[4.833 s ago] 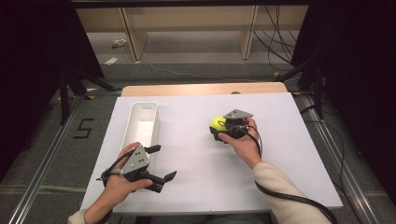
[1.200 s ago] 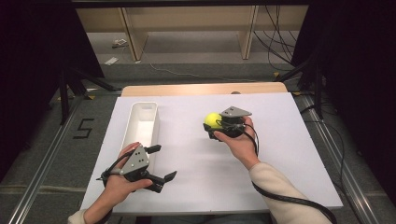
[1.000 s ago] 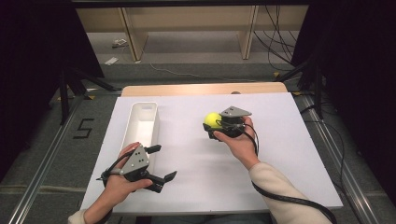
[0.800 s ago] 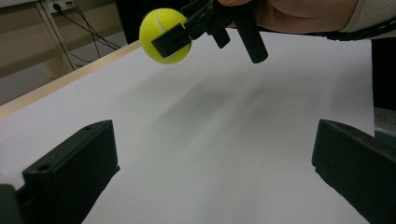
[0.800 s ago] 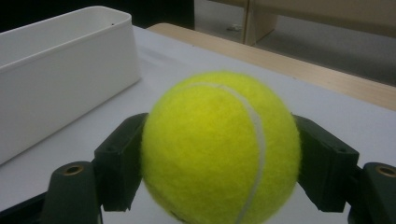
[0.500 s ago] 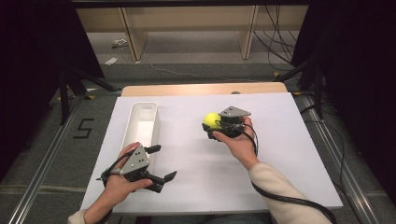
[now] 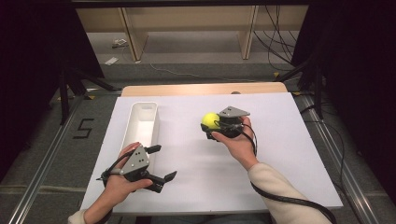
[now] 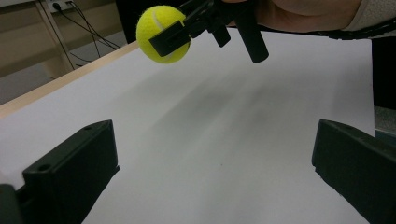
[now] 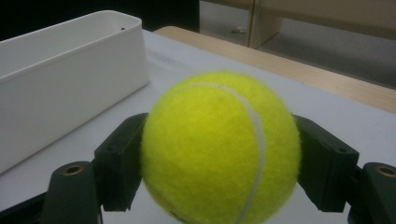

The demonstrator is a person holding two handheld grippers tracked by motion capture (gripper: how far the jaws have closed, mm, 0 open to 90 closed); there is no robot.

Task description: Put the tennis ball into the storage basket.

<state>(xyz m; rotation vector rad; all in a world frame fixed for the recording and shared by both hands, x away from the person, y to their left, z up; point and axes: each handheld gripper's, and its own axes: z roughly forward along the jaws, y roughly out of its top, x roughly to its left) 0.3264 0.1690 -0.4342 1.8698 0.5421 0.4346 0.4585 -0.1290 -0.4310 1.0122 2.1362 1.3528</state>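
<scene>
A yellow tennis ball (image 7: 210, 120) is held above the white table top, clamped between the black jaws of my right gripper (image 7: 211, 126). In the right gripper view the tennis ball (image 9: 219, 149) sits between both jaws, off the surface. The left gripper view shows the same tennis ball (image 8: 163, 32) hanging in the air at upper left, with its shadow on the sheet below. My left gripper (image 7: 161, 163) rests near the table's front left, open, with nothing between its jaws. A long white bin (image 7: 140, 122) lies empty just beyond my left gripper.
The white sheet (image 7: 280, 140) covers most of the wooden table (image 7: 201, 88). The white bin (image 9: 56, 84) stands to the left of the held ball in the right gripper view. Wooden shelving legs and cables stand on the floor beyond the table.
The right gripper has lifted the ball slightly and carried it a little leftward and away since the earliest frame. The left gripper has stayed still.
</scene>
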